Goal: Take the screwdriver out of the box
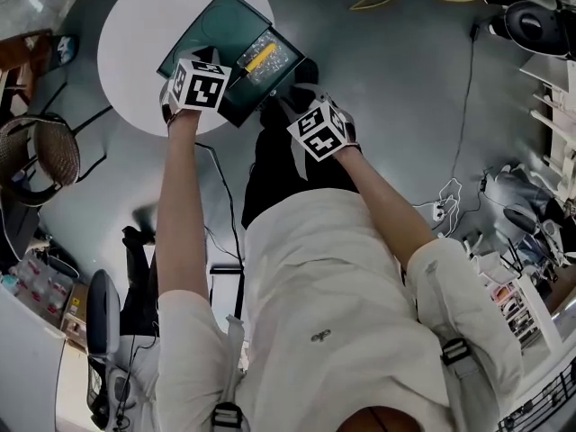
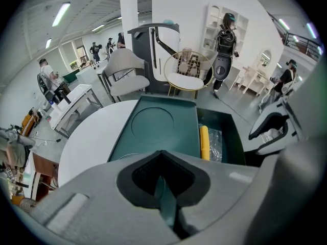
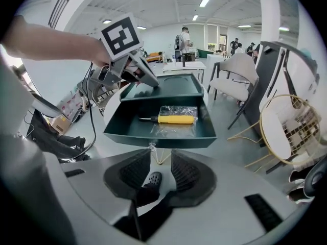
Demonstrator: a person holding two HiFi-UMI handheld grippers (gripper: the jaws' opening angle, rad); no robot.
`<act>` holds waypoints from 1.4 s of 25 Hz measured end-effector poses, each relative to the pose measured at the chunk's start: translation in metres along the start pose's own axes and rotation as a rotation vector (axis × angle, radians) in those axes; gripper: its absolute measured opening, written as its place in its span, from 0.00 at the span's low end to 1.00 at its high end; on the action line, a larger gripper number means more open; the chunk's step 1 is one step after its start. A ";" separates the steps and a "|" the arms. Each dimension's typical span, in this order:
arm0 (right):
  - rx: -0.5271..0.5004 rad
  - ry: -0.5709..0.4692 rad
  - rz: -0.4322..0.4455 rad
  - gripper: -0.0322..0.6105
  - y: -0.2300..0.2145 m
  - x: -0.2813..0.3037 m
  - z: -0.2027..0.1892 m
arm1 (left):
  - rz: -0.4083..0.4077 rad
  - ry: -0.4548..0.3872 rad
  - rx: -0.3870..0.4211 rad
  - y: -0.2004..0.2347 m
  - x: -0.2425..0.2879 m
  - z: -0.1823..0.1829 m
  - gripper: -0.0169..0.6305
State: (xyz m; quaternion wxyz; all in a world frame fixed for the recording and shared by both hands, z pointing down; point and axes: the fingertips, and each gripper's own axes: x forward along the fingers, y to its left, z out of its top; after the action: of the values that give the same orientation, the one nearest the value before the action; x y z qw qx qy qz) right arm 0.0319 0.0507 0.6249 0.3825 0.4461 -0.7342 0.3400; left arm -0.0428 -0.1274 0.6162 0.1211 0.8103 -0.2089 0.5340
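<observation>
Wide-parted jaws of the grey hand-held right gripper [image 3: 160, 160] stand just short of a pulled-out drawer [image 3: 158, 137], with nothing between them. Inside that drawer lies the yellow-handled screwdriver [image 3: 176, 119], resting crosswise on a clear plastic bag [image 3: 173, 130], its metal tip toward the left gripper's side. The drawer belongs to a dark green box [image 2: 153, 124] whose flat top bears a pressed circle. The grey left gripper [image 2: 163, 190] has its jaws pinched together on a thin edge of the box's top. The box sits on a round white table [image 1: 135, 25], its open drawer overhanging the grey floor [image 1: 387, 88].
</observation>
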 end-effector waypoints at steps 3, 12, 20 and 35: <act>-0.009 -0.020 -0.023 0.26 -0.004 -0.018 0.011 | -0.013 0.009 0.026 0.000 -0.001 -0.004 0.04; -0.072 -0.117 -0.062 0.22 -0.009 -0.062 0.059 | -0.024 -0.080 -0.093 -0.002 -0.041 -0.014 0.04; -0.187 -0.133 -0.044 0.19 0.003 -0.079 0.074 | -0.037 -0.258 -0.215 -0.050 -0.114 -0.038 0.04; -0.569 0.003 0.033 0.18 0.024 -0.039 0.089 | 0.059 -0.505 -0.479 -0.082 -0.227 -0.065 0.04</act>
State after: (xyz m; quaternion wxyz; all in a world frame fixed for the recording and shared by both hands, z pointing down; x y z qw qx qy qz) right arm -0.0014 0.0002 0.5453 0.4880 0.3083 -0.8067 0.1269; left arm -0.1356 0.0198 0.4363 0.2368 0.8591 -0.3747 0.2560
